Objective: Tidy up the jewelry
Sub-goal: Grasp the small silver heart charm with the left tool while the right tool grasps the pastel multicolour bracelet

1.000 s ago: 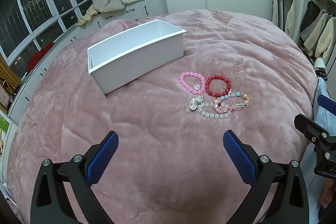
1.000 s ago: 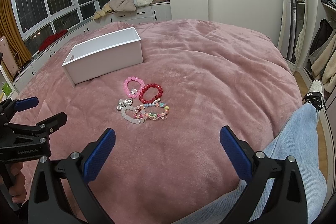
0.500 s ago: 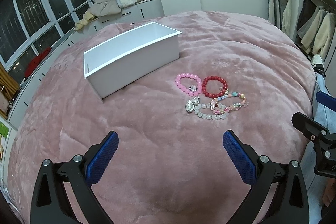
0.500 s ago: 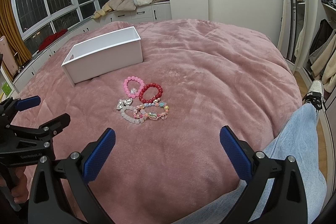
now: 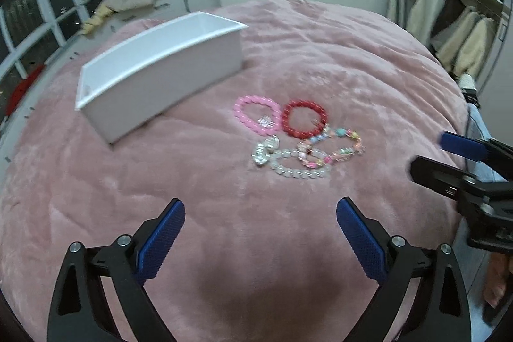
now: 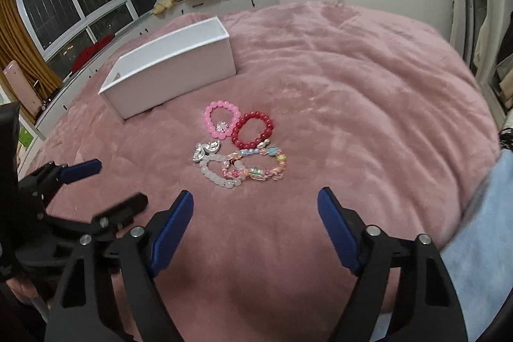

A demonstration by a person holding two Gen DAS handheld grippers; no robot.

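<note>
Jewelry cluster at the start of sorting. A pink bead bracelet and a red bead bracelet lie side by side, touching, on the pink bedspread. Just nearer to me sit a silver charm, a clear bead bracelet and a multicoloured bead bracelet, the last two overlapping. The right wrist view shows the same group: pink, red, silver, clear, multicoloured.

Behind and to the left of the cluster, a short way apart, stands the open white box, which I take to be the destination; its visible interior shows nothing inside, and in the right wrist view the box looks the same.

Compared with a second ago, both cameras have closed in: the bracelets and box fill more of each view, and the slight blur suggests I am mid-approach. My left gripper has its fingers spread wide and holds nothing. My right gripper is likewise wide open and empty, and now points almost straight at the cluster, with the left tool crowding in beside it.

Judgement: no piece has been moved yet. The advance sets up a first pick, probably from the near edge. The overlapped strands risk lifting together, so a clean pinch on one bracelet matters.
</note>
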